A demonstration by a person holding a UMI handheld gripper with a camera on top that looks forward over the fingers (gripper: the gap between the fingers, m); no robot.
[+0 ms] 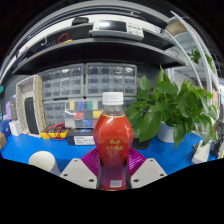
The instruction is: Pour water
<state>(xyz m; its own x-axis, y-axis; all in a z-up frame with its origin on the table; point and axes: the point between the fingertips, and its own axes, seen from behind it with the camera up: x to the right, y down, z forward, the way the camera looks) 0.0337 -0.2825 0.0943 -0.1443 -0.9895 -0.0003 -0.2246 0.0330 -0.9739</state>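
A plastic bottle (113, 138) of red drink with a white cap stands upright between my fingers, lifted in front of the blue table (60, 150). My gripper (113, 172) is shut on the bottle's lower body, the magenta pads (92, 161) pressing it at both sides. No cup or glass shows in the view.
A leafy green plant (172, 105) stands just right of the bottle. Behind are shelves with small drawer boxes (85, 80) and a colour chart (85, 110). A white round object (42, 160) lies on the table at the left, with tools (52, 131) further back.
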